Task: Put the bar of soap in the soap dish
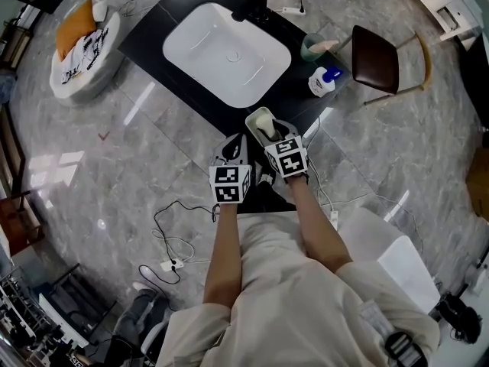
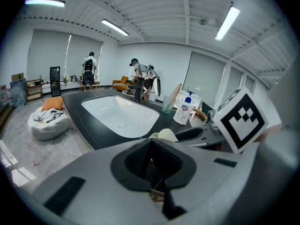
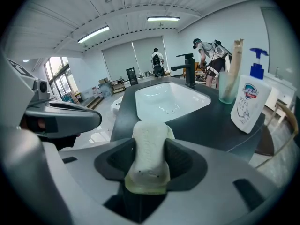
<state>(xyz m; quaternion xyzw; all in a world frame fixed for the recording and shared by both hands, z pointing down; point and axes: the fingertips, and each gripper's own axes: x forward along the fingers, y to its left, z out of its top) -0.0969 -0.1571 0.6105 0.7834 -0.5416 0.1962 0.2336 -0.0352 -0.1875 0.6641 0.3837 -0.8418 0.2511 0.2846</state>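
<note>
While the right gripper (image 3: 150,159) points down at the near right corner of the dark counter (image 1: 153,37), its jaws are clamped on the bar of soap (image 3: 149,146), a pale cream block standing upright between the pads. In the head view the bar sits within the outline of the white soap dish (image 1: 251,118), at the counter's front edge (contact with the dish floor cannot be made out). The left gripper (image 1: 231,153) hangs just beside the right one, on its left, with its jaws pressed together and nothing between them. The white sink basin (image 1: 227,52) lies beyond the dish. A pump bottle (image 3: 251,102) stands to the right of the basin, well apart from the soap.
</note>
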